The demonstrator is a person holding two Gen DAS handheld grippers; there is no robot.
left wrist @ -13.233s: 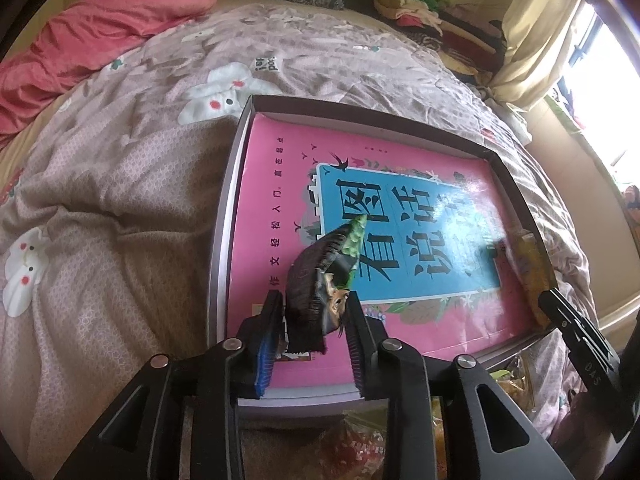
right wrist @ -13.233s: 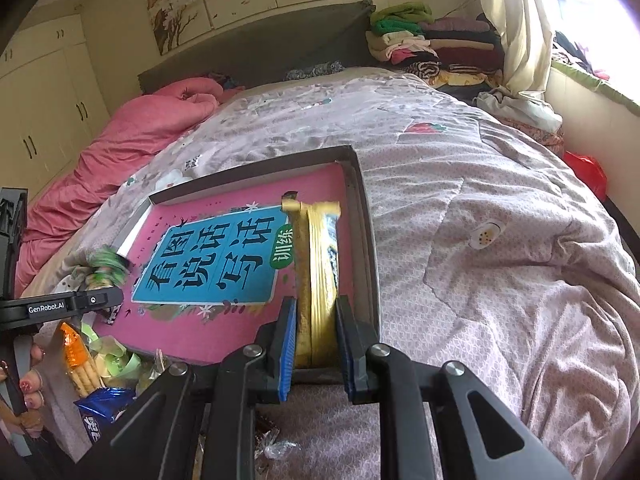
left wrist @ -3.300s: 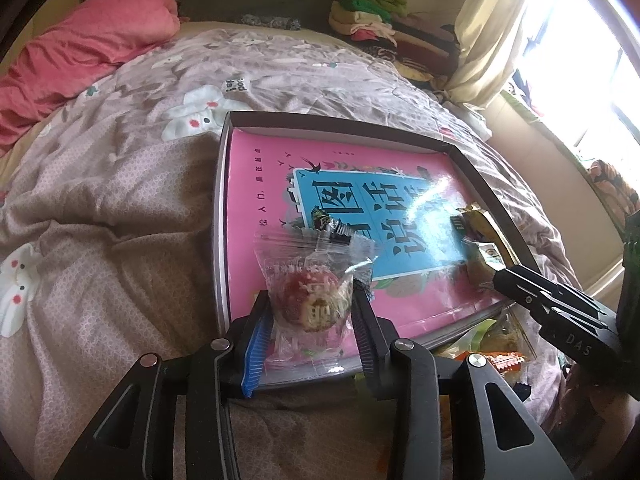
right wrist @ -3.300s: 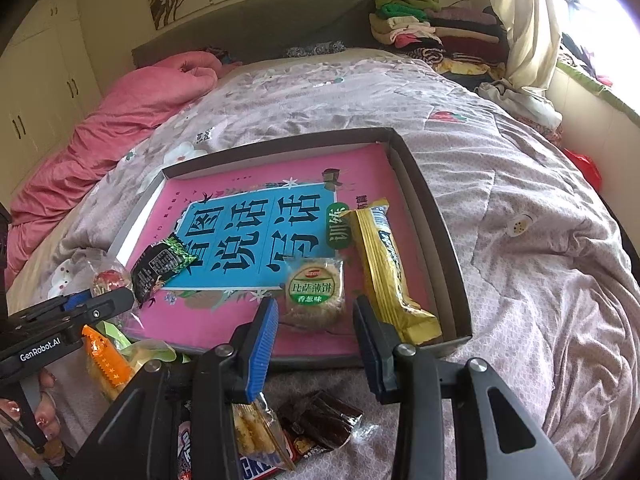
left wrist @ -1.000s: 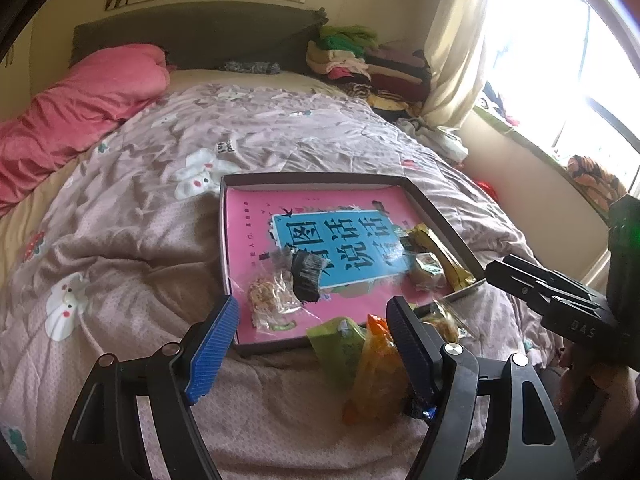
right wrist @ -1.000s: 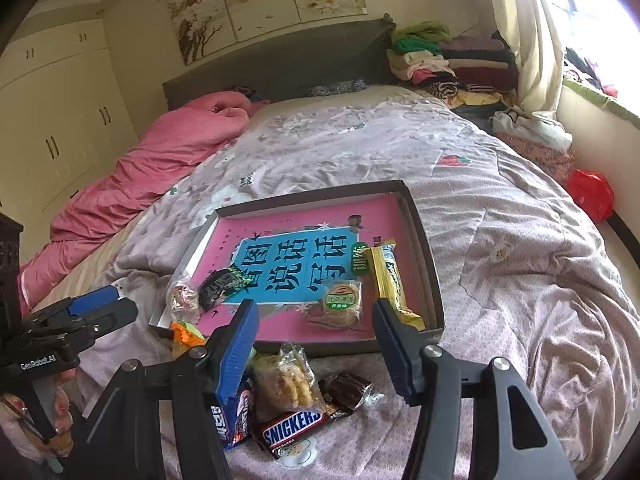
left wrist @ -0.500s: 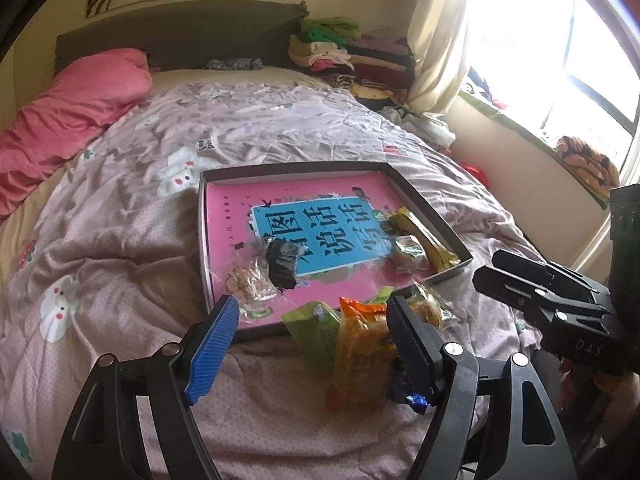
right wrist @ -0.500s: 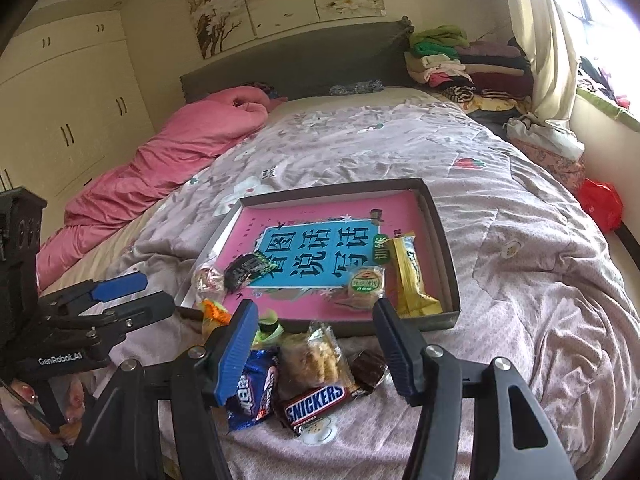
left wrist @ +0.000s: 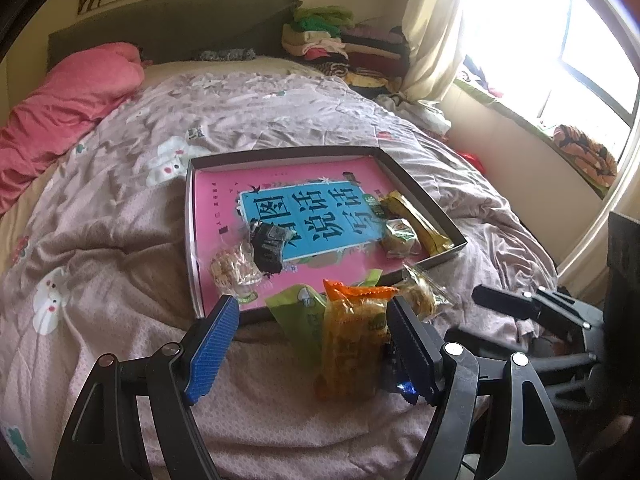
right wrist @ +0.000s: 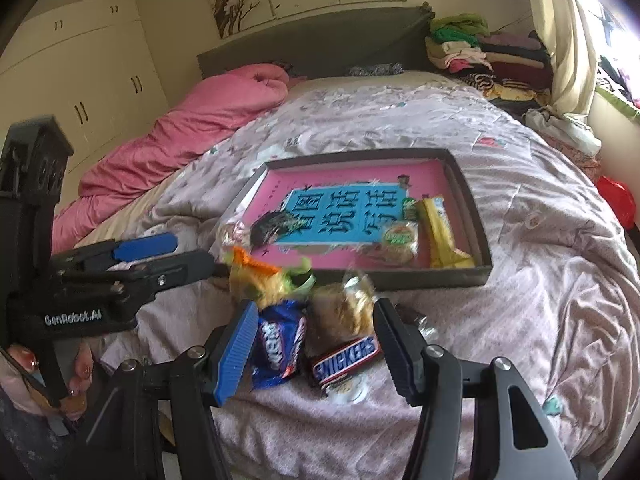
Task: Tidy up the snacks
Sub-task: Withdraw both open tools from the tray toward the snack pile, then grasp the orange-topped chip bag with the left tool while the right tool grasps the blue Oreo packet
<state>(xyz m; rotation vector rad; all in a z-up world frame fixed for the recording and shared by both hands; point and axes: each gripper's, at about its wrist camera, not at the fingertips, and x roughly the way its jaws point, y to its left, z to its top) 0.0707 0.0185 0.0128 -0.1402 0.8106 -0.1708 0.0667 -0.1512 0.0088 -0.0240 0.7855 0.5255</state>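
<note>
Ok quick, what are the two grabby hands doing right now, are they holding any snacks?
Left gripper: open, holding nothing, above the orange snack bag.
Right gripper: open, holding nothing, above the Snickers bar.

Beside my pink, blue-panelled tray (left wrist: 192, 240) lie an orange packet (left wrist: 352, 340) and a brown Snickers bar (right wrist: 346, 356).

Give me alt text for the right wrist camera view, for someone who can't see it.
An open right claw hovers above a Snickers bar, a blue candy bag and a clear cookie packet on a bed. Beyond lies a shallow box holding four snacks on a pink book; the left claw is at left.
</note>
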